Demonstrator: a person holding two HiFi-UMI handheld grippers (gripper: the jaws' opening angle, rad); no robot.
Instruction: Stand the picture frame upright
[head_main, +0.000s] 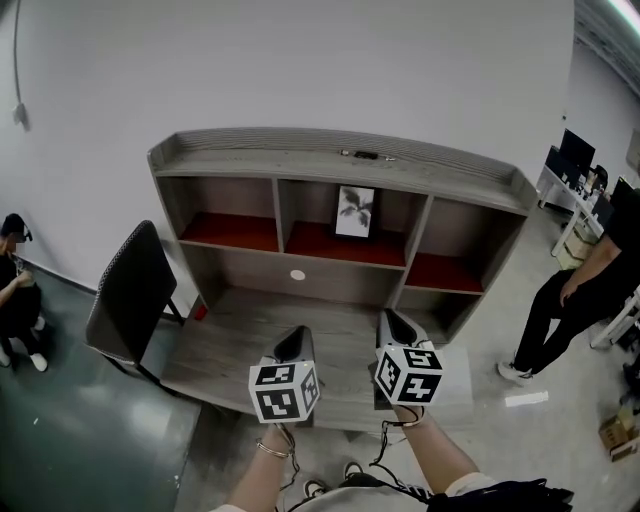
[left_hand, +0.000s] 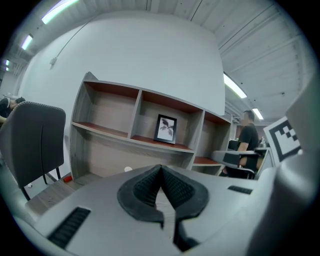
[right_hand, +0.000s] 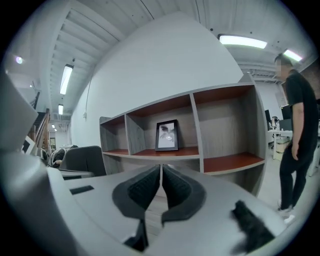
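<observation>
Desk with hutch (head_main: 300, 160) fills head view centre, three upper bays with red shelf boards. Dark chair (head_main: 130, 290) at 9 o'clock of the desk, touching its left edge. Standing person (head_main: 575, 300) at 3 o'clock, partly cut by the frame edge; seated person (head_main: 15, 280) at 9 o'clock, mostly cut off. Left gripper (head_main: 296, 340) and right gripper (head_main: 392, 320) side by side over the desktop at 6 o'clock, both pointing to 12. Left gripper (left_hand: 161, 170): pads pressed together at the tip, nothing between. Right gripper (right_hand: 161, 170): pads together too, hairline slit only, empty. Picture frame (head_main: 355, 211) is in the middle bay, at 12 o'clock from both grippers, well apart from them. It stands on its short edge on the red board, long axis vertical, face towards the grippers (left_hand: 166, 128) (right_hand: 166, 135). Black border, pale print with a dark leafy motif; detail too small to read. Back and prop hidden; lean against the rear panel can't be told. Small dark item (head_main: 365, 155) on the hutch top, unidentifiable.
</observation>
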